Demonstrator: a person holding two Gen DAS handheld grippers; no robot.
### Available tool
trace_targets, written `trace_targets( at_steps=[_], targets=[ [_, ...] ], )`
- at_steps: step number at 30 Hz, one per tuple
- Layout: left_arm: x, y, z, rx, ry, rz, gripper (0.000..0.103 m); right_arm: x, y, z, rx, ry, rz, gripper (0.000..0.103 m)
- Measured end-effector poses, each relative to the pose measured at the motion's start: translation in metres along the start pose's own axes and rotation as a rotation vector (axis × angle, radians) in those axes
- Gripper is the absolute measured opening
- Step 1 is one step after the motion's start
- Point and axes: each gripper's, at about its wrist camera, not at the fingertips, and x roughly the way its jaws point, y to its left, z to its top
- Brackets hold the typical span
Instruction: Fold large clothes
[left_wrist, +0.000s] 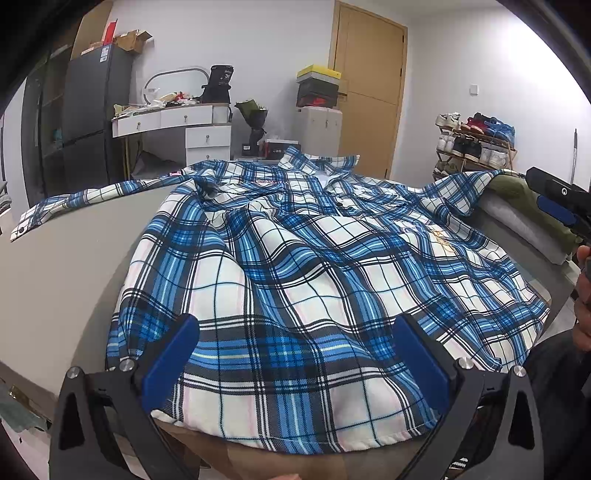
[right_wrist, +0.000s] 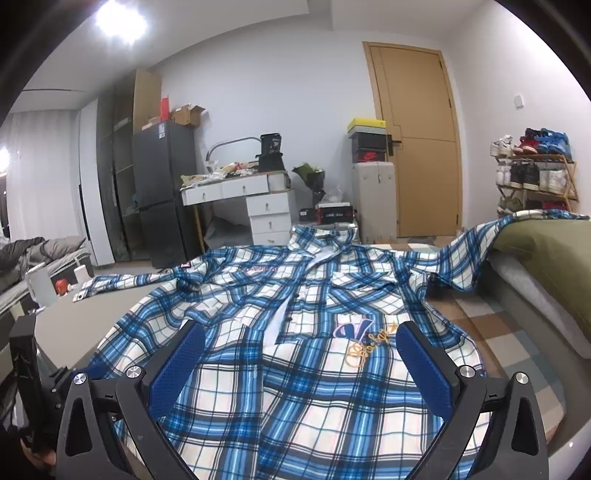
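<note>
A large blue, white and black plaid shirt (left_wrist: 317, 258) lies front up and spread on a grey table (left_wrist: 66, 258), collar far, hem near. Its left sleeve (left_wrist: 92, 199) stretches out to the left; its right sleeve (left_wrist: 461, 188) drapes onto bedding. My left gripper (left_wrist: 295, 332) is open, hovering over the shirt's near left hem, holding nothing. My right gripper (right_wrist: 301, 339) is open above the shirt (right_wrist: 295, 369), near the embroidered chest logo (right_wrist: 360, 334), holding nothing. The right gripper also shows in the left wrist view (left_wrist: 554, 203) at the right edge.
An olive blanket on a grey mattress (right_wrist: 546, 258) lies to the right. Beyond stand a white dresser (right_wrist: 258, 206), a dark fridge (right_wrist: 166, 192), a wooden door (right_wrist: 417, 147) and a shoe rack (right_wrist: 535, 177). A white kettle (right_wrist: 40, 284) sits at far left.
</note>
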Motion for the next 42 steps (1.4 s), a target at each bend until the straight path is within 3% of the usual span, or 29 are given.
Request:
trace_targets(
  at_steps=[42],
  targets=[
    [-0.002, 0.000, 0.001, 0.002, -0.006, -0.010, 0.102, 0.007, 0.008, -0.014, -0.032, 0.077, -0.008, 0.103]
  ],
)
